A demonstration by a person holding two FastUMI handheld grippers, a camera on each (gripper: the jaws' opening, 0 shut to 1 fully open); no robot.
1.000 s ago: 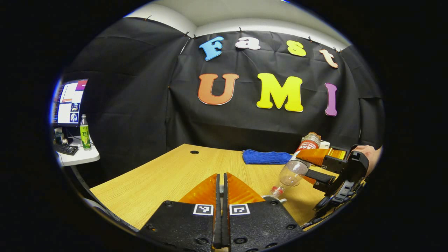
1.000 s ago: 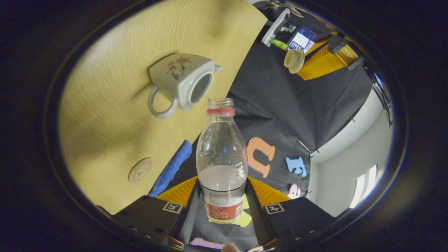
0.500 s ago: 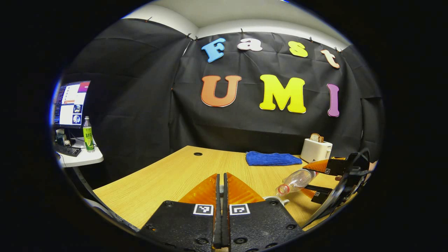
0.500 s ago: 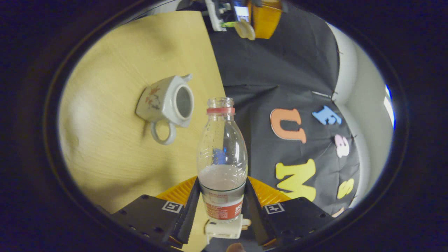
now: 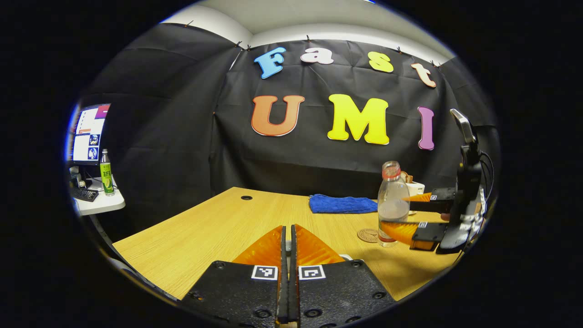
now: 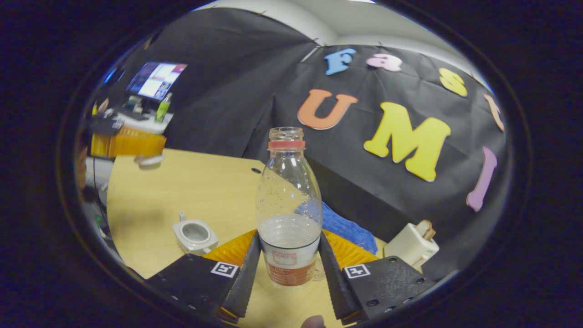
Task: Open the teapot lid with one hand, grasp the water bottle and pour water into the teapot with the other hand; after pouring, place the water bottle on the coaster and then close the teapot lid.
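- Right claw (image 6: pixel 288 259) is clamped on the clear plastic water bottle (image 6: pixel 288 205), upright, just beside the round brown coaster (image 5: pixel 368 235).
- Left claw (image 5: pixel 287 241) is pinched on the teapot lid (image 6: pixel 148 160).
- I'd centre the bottle over the coaster, lower it straight, then let go.

On the tabletop (image 5: pixel 214 228) I count one water bottle (image 6: pixel 288 200), one lidless teapot (image 6: pixel 195 235) at its eight o'clock, one coaster (image 5: pixel 368 235), one blue cloth (image 5: pixel 341 204) and one toaster (image 6: pixel 411 246).
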